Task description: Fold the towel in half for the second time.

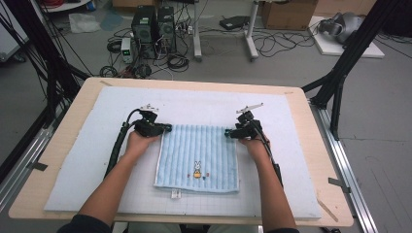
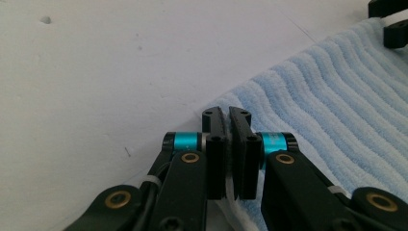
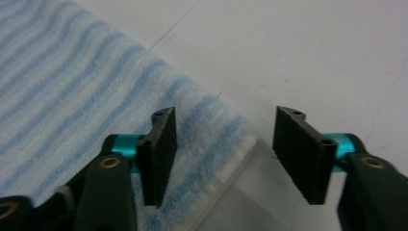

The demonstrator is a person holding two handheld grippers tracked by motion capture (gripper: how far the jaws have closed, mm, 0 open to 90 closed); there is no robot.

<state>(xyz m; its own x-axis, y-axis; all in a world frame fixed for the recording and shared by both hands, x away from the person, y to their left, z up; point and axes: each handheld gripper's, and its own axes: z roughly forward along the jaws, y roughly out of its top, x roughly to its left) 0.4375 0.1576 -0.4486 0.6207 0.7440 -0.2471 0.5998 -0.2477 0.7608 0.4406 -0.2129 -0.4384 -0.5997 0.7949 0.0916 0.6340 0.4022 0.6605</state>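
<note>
My left gripper [image 2: 227,126] is clamped tight on the far left corner of the blue towel [image 2: 337,110]; a thin edge of cloth shows pinched between the pads in the left gripper view. In the high view that left gripper [image 1: 165,128] sits right at the towel's far left corner, my left hand [image 1: 141,143] behind it.

My right gripper [image 3: 223,144] has its jaws apart, straddling the towel's far right corner [image 3: 226,139]; the pads don't press on it, one jaw stands over the cloth and the other over the bare mat beside it. In the high view the right gripper [image 1: 229,133] is at the towel's far right corner, right hand [image 1: 253,144] behind.

The towel [image 1: 199,155] lies flat in the middle of the white mat [image 1: 87,160], ribbed, light blue, with a small rabbit motif [image 1: 197,169] near its near edge and a white tag [image 1: 175,193] sticking out at that edge. The mat covers most of the wooden bench [image 1: 318,155]. Beyond the bench: floor with cables and two computer towers [image 1: 153,26].
</note>
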